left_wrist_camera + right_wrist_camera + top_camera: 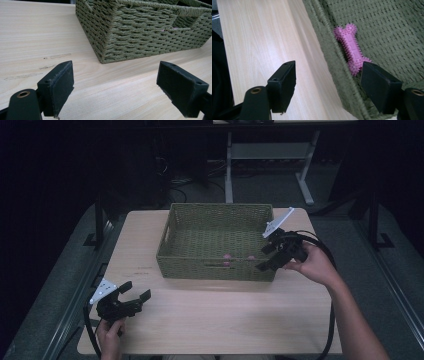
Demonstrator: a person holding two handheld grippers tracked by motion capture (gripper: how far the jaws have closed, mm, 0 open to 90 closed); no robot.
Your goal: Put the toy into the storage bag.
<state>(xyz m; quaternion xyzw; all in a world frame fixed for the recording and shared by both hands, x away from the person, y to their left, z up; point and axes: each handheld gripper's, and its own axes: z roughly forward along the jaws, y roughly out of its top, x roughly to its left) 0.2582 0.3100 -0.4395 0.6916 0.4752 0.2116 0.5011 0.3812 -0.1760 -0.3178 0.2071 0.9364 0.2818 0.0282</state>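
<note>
A green woven basket (178, 257) stands on the light wooden table (210, 315), toward the back middle. Inside it, against the near wall, lies a pink spiky bone-shaped toy (351, 49), glimpsed as pink spots (227, 257) from the high view. My right gripper (267, 257) hovers open over the basket's near right corner, its jaws astride the basket wall (332, 60). My left gripper (136, 292) rests open at the table's front left, empty, facing the basket's corner (105, 47).
The table's front edge and left edge are close to my left gripper. Black cables (327, 330) trail from both grippers. Beyond the table is a dark floor with a white desk frame (229, 175).
</note>
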